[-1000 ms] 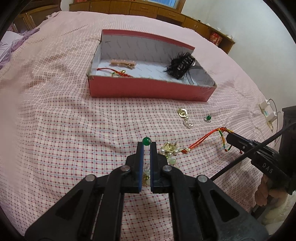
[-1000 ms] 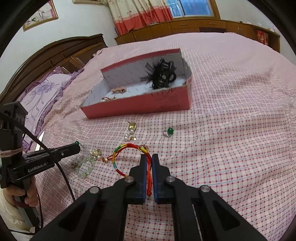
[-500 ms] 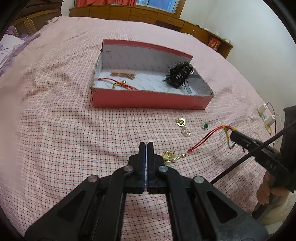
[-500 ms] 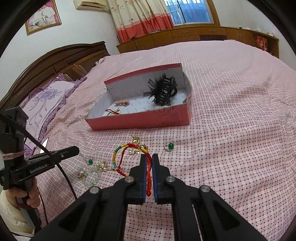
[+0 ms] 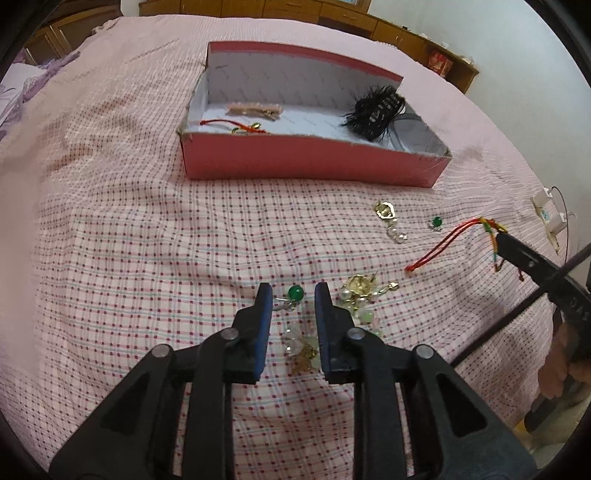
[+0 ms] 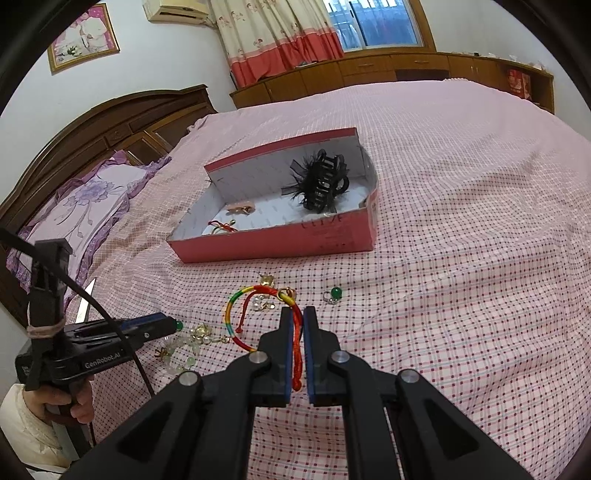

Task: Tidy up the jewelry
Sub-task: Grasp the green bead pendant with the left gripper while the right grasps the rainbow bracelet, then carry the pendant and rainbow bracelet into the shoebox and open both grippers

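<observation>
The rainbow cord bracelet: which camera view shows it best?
The right wrist view: the rainbow cord bracelet shows its whole loop, its red cord clamped in the right gripper. The left wrist view shows only red strands and a coloured end at the right gripper's tip.

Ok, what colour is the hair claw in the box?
Black hair claw, clearest in the right wrist view.

The setting was a home bedroom. A large bed covered by a pink checked cotton bedspread [image 6: 461,206] filled most of both views, backed by a dark carved wooden headboard [image 6: 110,125] and a lilac floral pillow with a ruffled edge [image 6: 77,206]. Further domestic fittings included a low run of brown wooden cabinets [image 6: 369,74], cream floral curtains with a red hem [image 6: 273,33] beside a window, a white wall-mounted air conditioner [image 6: 173,9] and a gold-framed picture [image 6: 85,37].
</observation>
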Demonstrator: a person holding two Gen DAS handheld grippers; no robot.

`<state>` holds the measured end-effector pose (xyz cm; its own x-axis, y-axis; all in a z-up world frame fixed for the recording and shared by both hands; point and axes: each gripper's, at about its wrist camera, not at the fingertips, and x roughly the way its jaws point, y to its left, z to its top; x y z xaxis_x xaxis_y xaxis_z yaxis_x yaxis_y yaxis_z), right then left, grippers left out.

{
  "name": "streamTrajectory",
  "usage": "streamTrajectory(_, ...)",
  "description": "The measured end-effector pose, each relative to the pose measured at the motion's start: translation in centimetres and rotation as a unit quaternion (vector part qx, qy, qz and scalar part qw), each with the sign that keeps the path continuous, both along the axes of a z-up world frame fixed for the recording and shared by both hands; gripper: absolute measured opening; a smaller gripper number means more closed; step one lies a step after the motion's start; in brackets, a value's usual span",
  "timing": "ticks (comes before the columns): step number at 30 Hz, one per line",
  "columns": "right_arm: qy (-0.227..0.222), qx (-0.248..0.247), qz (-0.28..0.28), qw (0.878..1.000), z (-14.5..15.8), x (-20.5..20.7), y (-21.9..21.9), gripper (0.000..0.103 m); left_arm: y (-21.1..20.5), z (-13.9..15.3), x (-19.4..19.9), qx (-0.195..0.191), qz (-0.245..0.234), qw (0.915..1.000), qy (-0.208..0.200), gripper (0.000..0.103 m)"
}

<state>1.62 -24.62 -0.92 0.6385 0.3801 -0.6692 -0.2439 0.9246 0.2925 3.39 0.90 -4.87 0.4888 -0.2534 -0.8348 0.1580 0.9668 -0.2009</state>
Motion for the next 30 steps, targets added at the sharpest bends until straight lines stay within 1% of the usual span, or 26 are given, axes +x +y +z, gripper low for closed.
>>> streamTrajectory(5,0.001,0.000,0.000,1.000,-0.1,0.0,0.0,0.007,-0.1,-1.0,0.2,0.006,-0.003,1.0000,0.001,0.014)
streamTrajectory(7,0.001,0.000,0.000,1.000,-0.1,0.0,0.0,0.007,-0.3,-1.2,0.2,0.011,-0.006,0.9999,-0.003,0.011)
streamTrajectory(8,0.001,0.001,0.000,1.000,-0.1,0.0,0.0,0.007,-0.3,-1.2,0.2,0.010,-0.008,0.9999,-0.004,0.003)
streamTrajectory(9,0.001,0.000,0.000,1.000,-0.1,0.0,0.0,0.007,-0.3,-1.2,0.2,0.008,-0.010,0.9999,-0.005,0.000)
streamTrajectory(13,0.002,0.000,-0.001,1.000,-0.3,0.0,0.0,0.007,-0.3,-1.0,0.2,-0.001,-0.012,0.9999,-0.011,0.000)
streamTrajectory(20,-0.003,0.002,-0.003,1.000,-0.1,0.0,-0.2,0.007,0.3,1.2,-0.5,-0.023,-0.013,0.9987,-0.044,0.000)
streamTrajectory(30,-0.015,0.005,-0.001,1.000,1.0,0.5,-0.2,0.007,0.9,4.4,-0.8,-0.039,-0.005,0.9952,-0.090,0.000)
